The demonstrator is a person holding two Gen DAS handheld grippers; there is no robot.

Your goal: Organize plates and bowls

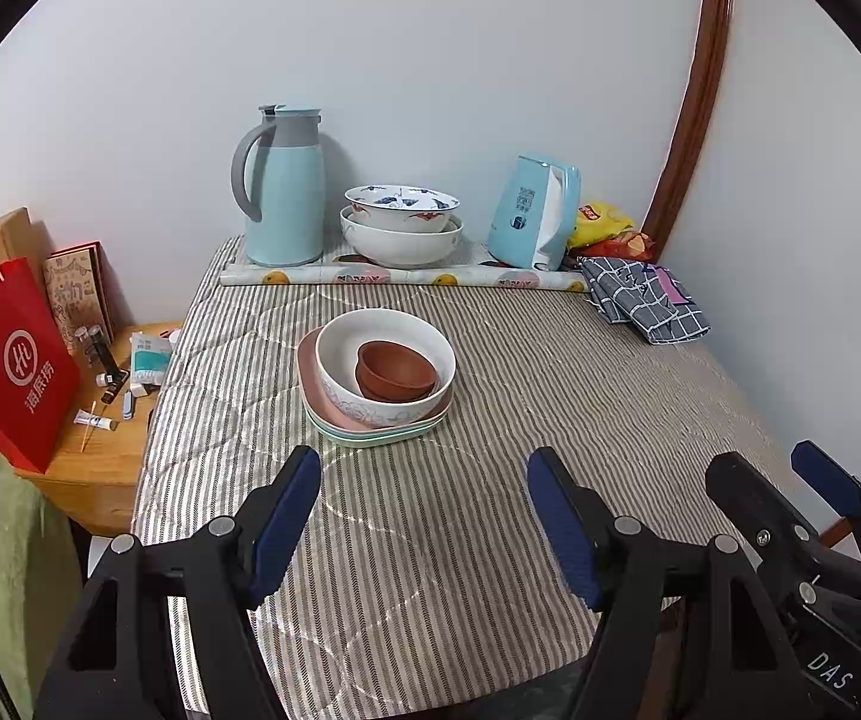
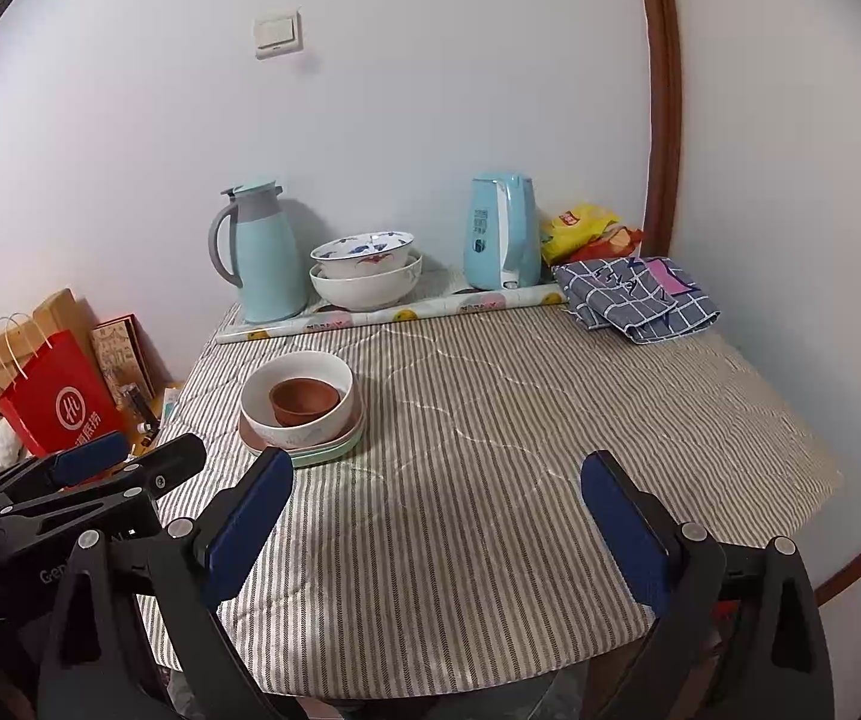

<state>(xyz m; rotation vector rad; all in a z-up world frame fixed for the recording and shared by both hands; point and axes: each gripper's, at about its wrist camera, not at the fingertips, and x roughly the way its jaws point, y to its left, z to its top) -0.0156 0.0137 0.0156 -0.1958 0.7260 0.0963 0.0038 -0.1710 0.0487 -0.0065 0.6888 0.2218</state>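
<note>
Foreground: left gripper point(image 1: 424, 516) and right gripper point(image 2: 436, 525) both spread, nothing between the pads, above the striped tablecloth point(image 1: 460, 540). Frame centre in the left wrist view: stacked plates point(image 1: 370, 429), pink on mint, carry a white bowl point(image 1: 385, 360) holding brown bowls point(image 1: 395, 369), all mouths up. Upper centre, by the wall: patterned bowl point(image 1: 401, 207) nested in a plain white bowl point(image 1: 400, 243), between thermos point(image 1: 283, 186) and kettle point(image 1: 532, 213).

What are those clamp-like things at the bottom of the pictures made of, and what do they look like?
Each is a black plastic frame with silver rivets, ending in two flat fingers faced with dark blue pads. The left gripper and right gripper look alike; white lettering marks their bodies. No hands or sleeves show.
</note>
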